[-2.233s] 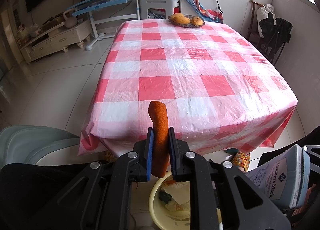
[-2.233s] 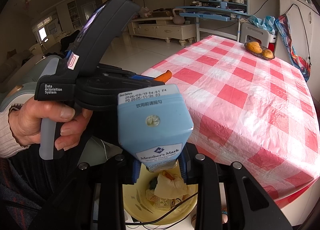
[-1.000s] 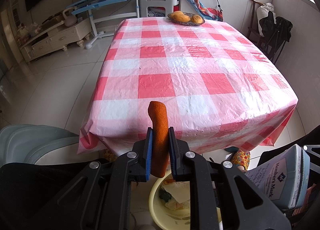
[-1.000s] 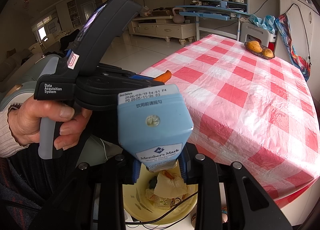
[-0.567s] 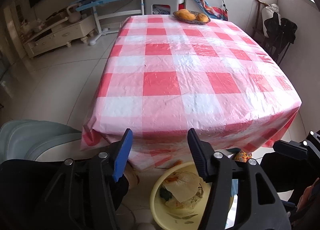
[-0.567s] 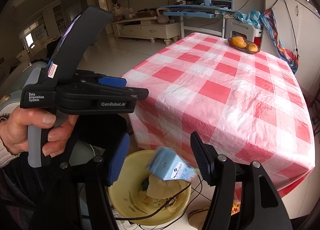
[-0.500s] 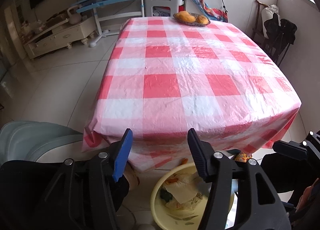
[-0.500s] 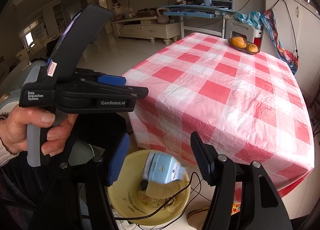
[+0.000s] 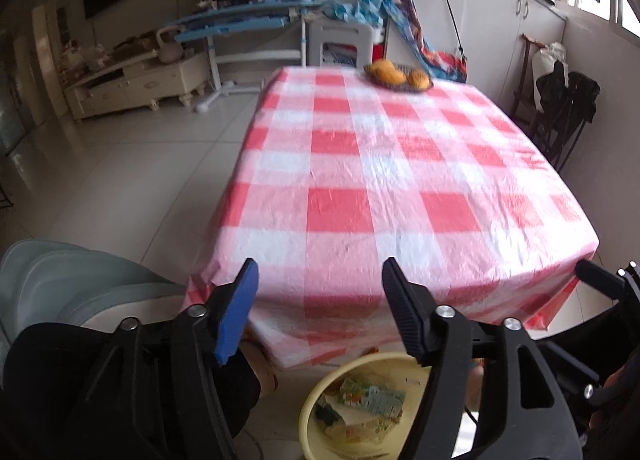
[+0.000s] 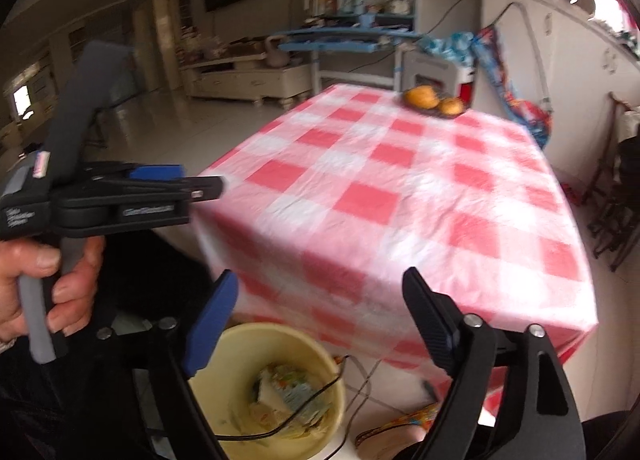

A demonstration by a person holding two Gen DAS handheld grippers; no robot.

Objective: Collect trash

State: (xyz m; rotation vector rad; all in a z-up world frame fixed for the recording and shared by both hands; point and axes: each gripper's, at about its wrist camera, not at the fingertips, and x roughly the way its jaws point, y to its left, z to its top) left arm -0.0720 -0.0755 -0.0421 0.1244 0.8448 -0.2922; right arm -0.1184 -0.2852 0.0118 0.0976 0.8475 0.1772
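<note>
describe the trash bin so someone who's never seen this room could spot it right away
Find the big table with the red-and-white checked cloth. At its near end, down on the pale tiled floor, sits the yellow bucket, partly tucked under the cloth's hanging edge. It is the only round, open, pale-yellow container there, with crumpled wrappers and paper inside, unlike the fruit basket on the tabletop's far end.
</note>
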